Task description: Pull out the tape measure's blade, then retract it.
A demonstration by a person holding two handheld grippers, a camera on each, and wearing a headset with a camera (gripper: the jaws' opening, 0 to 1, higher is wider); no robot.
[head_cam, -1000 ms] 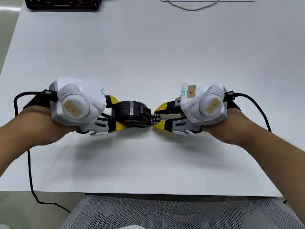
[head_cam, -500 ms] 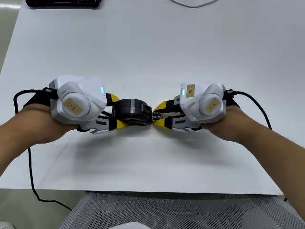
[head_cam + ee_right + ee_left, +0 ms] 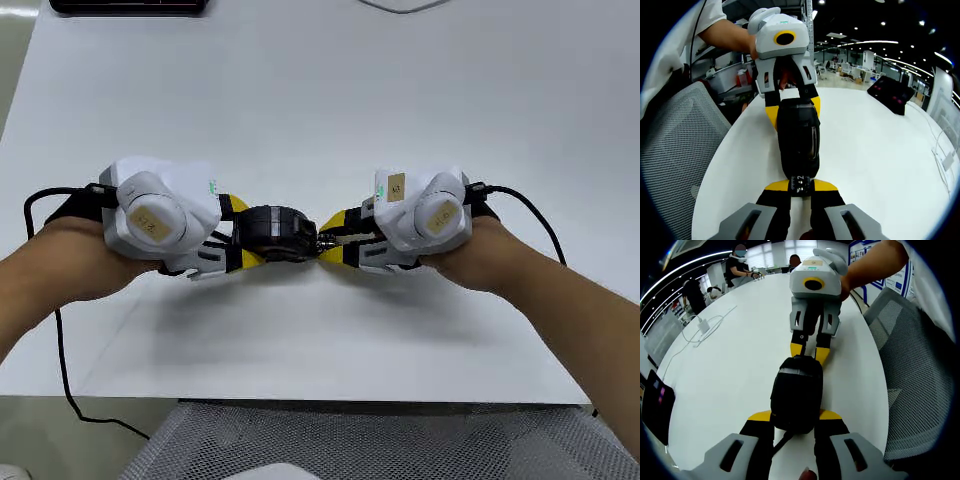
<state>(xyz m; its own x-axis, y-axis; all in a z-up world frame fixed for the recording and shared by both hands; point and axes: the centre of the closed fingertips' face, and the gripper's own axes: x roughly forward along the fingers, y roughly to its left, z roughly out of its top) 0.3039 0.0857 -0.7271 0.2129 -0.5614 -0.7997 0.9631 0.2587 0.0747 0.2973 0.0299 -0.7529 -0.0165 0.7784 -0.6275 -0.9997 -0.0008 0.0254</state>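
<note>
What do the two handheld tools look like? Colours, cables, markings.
Both match: the left tool and right tool have rounded white-and-grey plastic housings, black jaws with yellow tips, and a tan round sticker on the back. A black cable trails from each. Forearms are bare; a white short sleeve shows in the gripper views.
</note>
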